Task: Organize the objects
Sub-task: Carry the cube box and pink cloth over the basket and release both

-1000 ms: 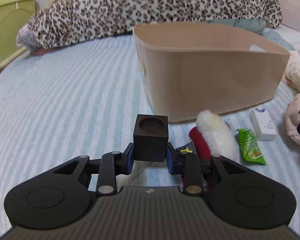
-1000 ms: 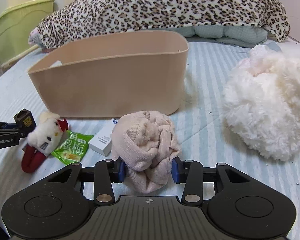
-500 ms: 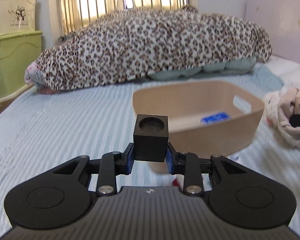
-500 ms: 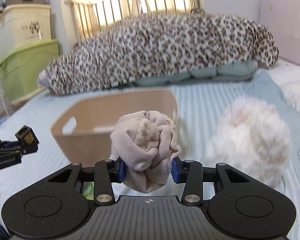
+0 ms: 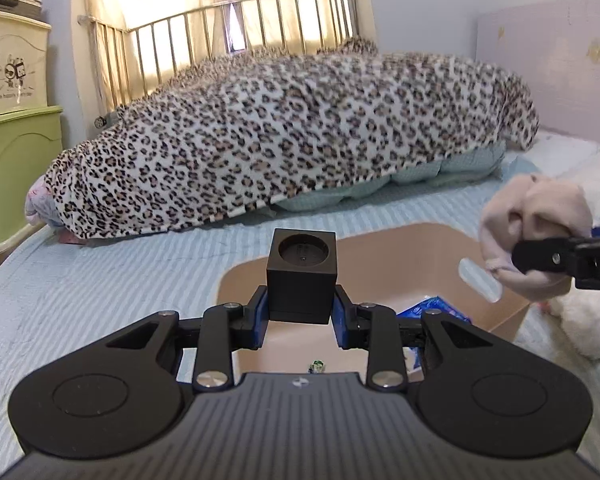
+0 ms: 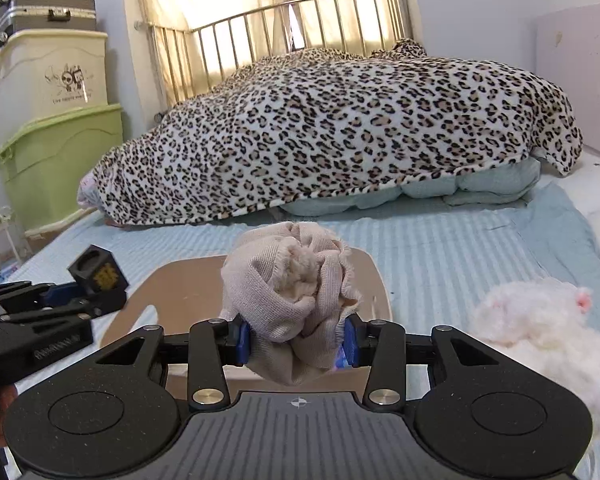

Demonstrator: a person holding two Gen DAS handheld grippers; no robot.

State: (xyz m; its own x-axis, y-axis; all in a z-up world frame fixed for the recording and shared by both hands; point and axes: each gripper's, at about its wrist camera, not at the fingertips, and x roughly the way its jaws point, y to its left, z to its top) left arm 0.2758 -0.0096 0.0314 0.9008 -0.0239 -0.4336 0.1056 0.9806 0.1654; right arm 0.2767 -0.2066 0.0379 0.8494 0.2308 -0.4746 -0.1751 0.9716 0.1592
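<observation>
Bed-top bin [image 5: 380,252] sits below black cube [image 5: 302,276] and rolled cloth [image 6: 292,300].

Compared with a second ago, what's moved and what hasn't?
Both grippers have risen from the bed to above the beige bin. The left gripper lifted the black cube and the right gripper lifted the balled beige cloth; both now hang over the bin's opening. Nothing was let go. Both grips, the bin and the fluffy white toy stayed put.

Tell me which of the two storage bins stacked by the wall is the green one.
The lower bin is green. The upper bin resting on it is cream with a small cartoon print on its front, and a grey hard case sits above that.
</observation>
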